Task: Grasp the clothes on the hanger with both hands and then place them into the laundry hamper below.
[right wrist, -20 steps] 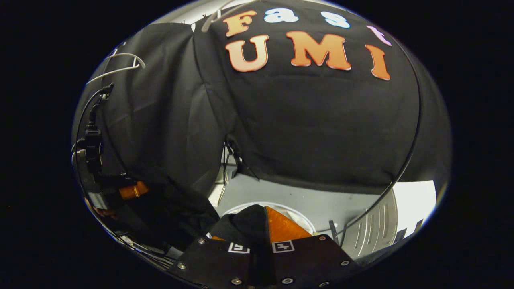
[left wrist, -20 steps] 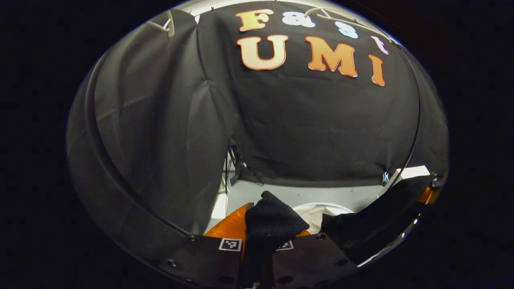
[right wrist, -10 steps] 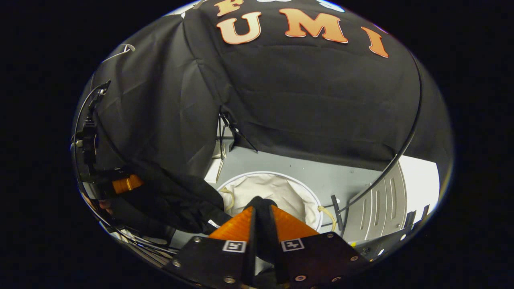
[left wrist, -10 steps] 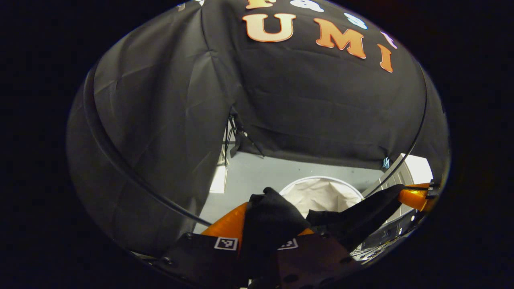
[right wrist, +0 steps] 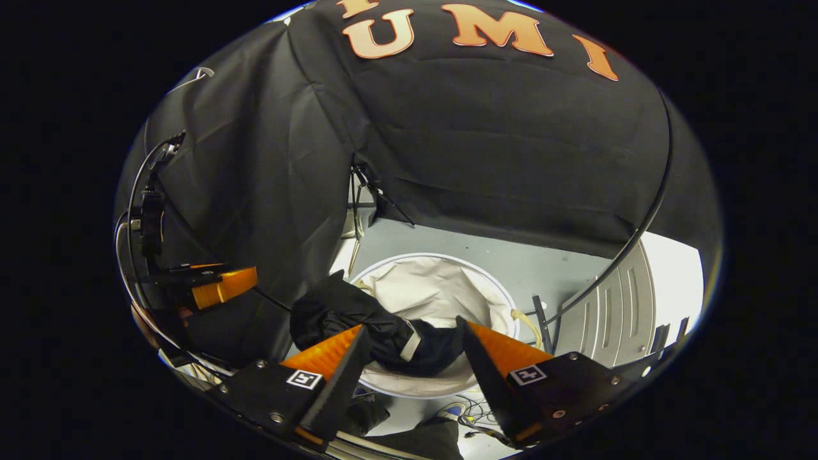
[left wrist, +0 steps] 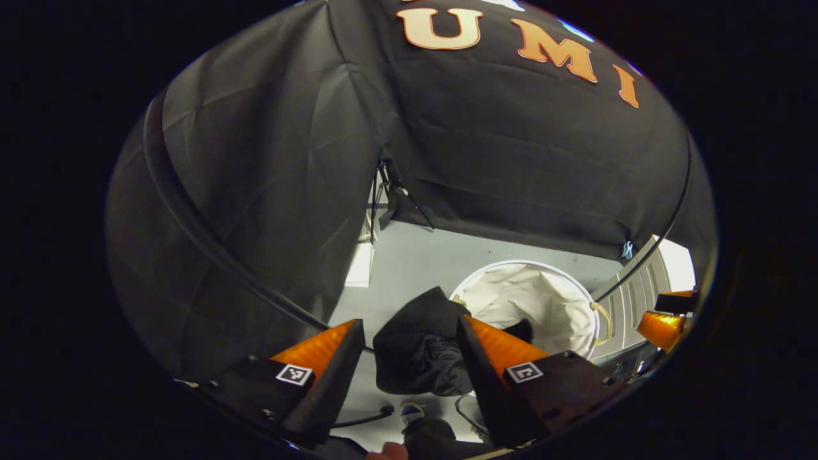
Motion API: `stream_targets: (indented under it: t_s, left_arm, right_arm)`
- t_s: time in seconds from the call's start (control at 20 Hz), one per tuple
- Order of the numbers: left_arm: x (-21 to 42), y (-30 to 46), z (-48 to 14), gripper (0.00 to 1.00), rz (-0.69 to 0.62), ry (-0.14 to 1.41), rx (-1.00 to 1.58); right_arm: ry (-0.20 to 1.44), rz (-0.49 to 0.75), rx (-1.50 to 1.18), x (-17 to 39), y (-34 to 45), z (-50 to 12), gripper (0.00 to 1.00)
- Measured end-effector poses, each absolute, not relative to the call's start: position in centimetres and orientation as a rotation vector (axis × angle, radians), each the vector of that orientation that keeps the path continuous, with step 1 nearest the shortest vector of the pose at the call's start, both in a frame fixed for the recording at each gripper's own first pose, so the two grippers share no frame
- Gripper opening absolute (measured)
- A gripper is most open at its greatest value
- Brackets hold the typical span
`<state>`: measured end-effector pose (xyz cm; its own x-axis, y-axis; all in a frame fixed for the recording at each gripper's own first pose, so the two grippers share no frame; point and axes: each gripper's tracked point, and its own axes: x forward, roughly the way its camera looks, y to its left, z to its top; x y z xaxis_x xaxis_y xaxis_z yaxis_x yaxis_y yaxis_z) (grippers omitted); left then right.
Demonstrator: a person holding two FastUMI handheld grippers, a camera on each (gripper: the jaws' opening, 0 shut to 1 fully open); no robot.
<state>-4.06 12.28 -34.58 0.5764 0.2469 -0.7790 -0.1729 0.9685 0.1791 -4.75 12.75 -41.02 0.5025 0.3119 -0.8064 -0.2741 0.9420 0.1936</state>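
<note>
**Two grippers spread wide above the hamper, dark clothes at its rim**

Two pairs of fingers stand well apart, pinching nothing. In the left gripper view the left gripper (left wrist: 406, 358) frames the dark clothes (left wrist: 418, 348), a crumpled bundle that lies against the near left rim of the white laundry hamper (left wrist: 575, 287); whether the bundle rests on the rim or hangs in the air cannot be told from that view. In the right gripper view the right gripper (right wrist: 412, 358) looks down on the same clothes (right wrist: 358, 319), which drape over the hamper (right wrist: 492, 287) at its near left rim, part inside the pale liner and part spilling outside it; a light band shows on the fabric.

Around the hamper lies a grey floor (right wrist: 543, 268); a thin black cable (right wrist: 639, 230) arcs across the right of the view; a light slatted panel (right wrist: 613, 319) stands right of the hamper; a dark tripod (left wrist: 390, 191) stands at the gap in the booth's cloth wall.

The left gripper appears at the left edge of the right gripper view (right wrist: 217, 287), its body dark and hard to make out; the right gripper is cut off at the right edge of the left gripper view (left wrist: 664, 319). A shoe (left wrist: 412, 409) and a fingertip (left wrist: 390, 452) of the person peep in at the bottom, mostly hidden.
</note>
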Motion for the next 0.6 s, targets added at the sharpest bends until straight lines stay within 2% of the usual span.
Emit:
stream_targets:
  t_s: [0.1,0.6]
  left_arm:
    - [-4.2,12.3,-34.8,0.99,0.263,0.93,0.068]
    - [-4.3,10.9,-32.7,0.99,0.224,0.861,0.051]
  right_arm:
    - [0.99,0.337,0.045,-4.8,12.2,-41.2,0.93]
    - [0.962,0.277,0.062,-4.4,10.1,-40.0,0.94]
